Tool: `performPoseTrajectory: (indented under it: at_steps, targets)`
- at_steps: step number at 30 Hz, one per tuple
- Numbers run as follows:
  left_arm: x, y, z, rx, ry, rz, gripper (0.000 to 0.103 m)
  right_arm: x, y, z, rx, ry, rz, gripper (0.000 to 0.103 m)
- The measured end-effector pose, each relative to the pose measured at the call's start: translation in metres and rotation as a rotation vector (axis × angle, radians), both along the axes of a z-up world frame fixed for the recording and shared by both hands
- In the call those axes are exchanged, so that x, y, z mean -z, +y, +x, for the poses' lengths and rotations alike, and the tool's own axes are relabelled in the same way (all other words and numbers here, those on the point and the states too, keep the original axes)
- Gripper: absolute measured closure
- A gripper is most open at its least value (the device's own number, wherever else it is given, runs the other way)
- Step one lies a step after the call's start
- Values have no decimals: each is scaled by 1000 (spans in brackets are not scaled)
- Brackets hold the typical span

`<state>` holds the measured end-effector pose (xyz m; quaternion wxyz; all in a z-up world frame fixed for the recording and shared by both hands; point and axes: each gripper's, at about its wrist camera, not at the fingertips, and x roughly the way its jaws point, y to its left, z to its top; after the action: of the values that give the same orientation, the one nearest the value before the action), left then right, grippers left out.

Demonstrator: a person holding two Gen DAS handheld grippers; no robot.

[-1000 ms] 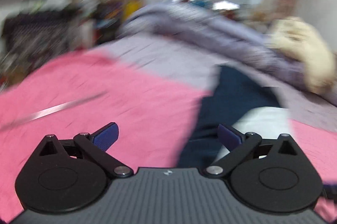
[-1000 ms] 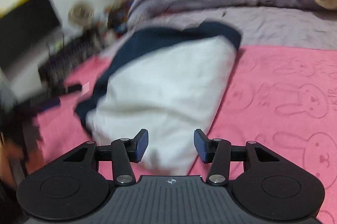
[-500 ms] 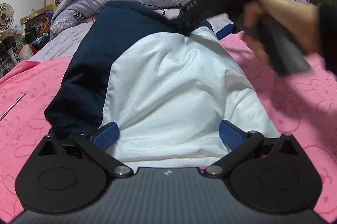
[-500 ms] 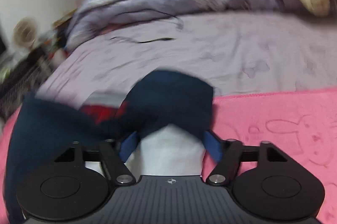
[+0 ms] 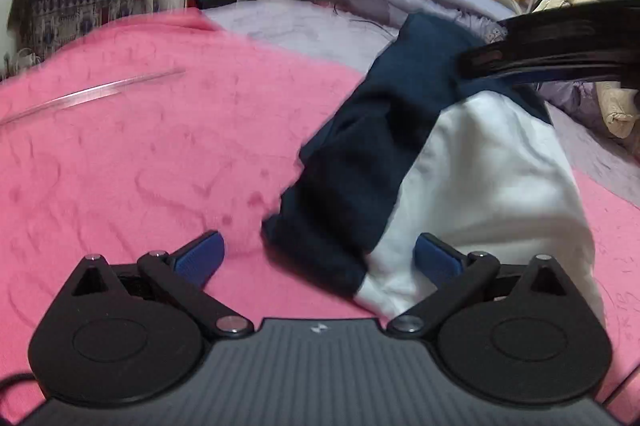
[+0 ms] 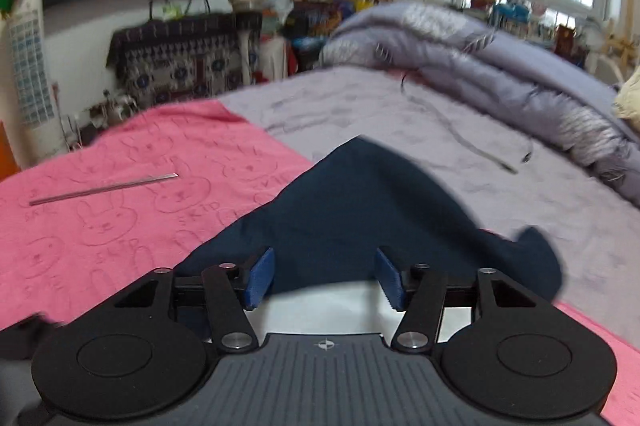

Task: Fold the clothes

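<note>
A navy and white garment (image 5: 432, 161) lies folded on the bed, its near end on the pink blanket (image 5: 140, 145) and its far end reaching the lilac sheet (image 6: 400, 113). The left gripper (image 5: 318, 254) hovers at the garment's near corner with its jaws spread wide, holding nothing. The right gripper (image 6: 324, 278) sits over the navy far end, jaws apart with cloth between them, seemingly not pinching it, though blur makes that uncertain. A thin metal rod (image 6: 104, 189) lies well apart on the blanket.
</note>
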<state>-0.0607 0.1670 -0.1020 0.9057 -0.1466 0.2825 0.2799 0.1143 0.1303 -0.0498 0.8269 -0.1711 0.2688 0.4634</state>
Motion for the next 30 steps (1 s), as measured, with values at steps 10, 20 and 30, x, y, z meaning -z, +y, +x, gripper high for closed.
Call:
performPoseTrajectory:
  at_steps: [10,20,30]
  targets:
    - [-4,14,-12,-6,-103,-112,1,1,1,18,138,79,75,33]
    - [-28,56,-24,-129,-165,-112,0,40,-209,-59,504,471,353,16]
    - [-12,67,-7,-121,101,-22,0,90,-170,-36,422,693,564,15]
